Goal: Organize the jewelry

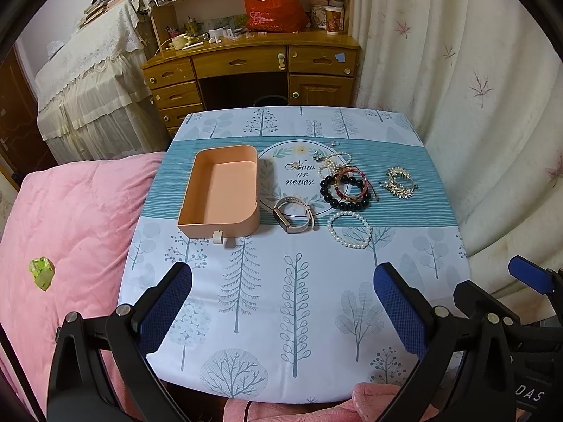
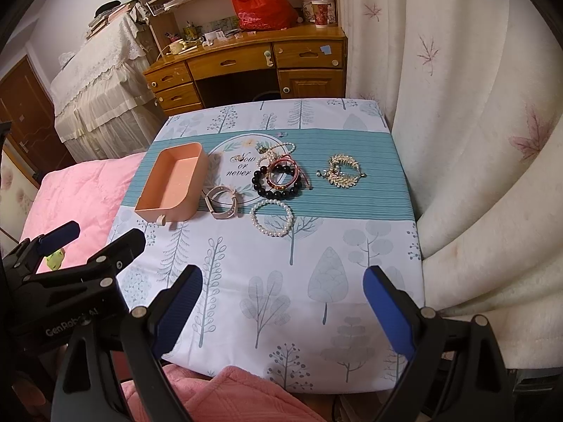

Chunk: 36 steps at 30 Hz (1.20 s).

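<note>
An empty peach box [image 1: 221, 193] [image 2: 172, 184] sits on the table's left side. To its right lie a pink watch band [image 1: 293, 215] [image 2: 225, 202], a white pearl bracelet [image 1: 349, 229] [image 2: 271, 217], a black bead bracelet tangled with red cords [image 1: 345, 187] [image 2: 278, 180], a gold leaf bracelet [image 1: 399, 182] [image 2: 342, 172] and a small ring [image 1: 295, 166]. My left gripper [image 1: 281, 299] is open and empty above the near table edge. My right gripper [image 2: 281, 299] is open and empty, beside it on the right.
The table wears a tree-print cloth [image 1: 309, 316]. A pink bed [image 1: 63, 218] with a green scrap [image 1: 42, 272] lies left. A wooden desk [image 1: 253, 66] stands behind, a white curtain [image 1: 475, 105] at right.
</note>
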Available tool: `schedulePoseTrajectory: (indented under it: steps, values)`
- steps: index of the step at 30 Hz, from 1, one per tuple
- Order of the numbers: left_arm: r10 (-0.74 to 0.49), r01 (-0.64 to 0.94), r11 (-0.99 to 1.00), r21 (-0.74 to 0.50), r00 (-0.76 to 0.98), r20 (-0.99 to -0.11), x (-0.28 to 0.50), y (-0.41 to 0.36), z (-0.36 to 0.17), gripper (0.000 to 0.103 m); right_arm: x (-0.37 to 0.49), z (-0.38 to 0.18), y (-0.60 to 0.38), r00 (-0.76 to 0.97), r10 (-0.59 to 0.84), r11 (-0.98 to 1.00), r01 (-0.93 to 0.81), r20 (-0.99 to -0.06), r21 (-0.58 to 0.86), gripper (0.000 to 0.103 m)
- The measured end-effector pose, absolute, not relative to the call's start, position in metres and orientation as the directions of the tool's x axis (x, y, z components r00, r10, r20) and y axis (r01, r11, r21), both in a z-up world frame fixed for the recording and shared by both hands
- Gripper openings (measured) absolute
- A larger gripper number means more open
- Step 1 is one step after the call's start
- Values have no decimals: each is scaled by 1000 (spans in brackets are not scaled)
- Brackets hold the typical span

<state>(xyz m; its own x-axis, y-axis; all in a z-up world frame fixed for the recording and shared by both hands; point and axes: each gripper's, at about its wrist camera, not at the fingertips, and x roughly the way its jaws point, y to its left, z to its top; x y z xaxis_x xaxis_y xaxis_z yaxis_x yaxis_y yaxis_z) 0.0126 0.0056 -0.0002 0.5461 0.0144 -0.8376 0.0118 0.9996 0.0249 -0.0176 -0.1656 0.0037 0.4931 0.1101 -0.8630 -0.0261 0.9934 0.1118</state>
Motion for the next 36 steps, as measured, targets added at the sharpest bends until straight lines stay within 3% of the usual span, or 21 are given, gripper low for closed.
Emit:
schedulePoseTrajectory:
  steps: [36]
  values:
    - [21, 15, 999, 35, 566, -824, 9, -1, 7, 102, -23, 11, -170, 525, 122, 992, -29, -842, 126, 94]
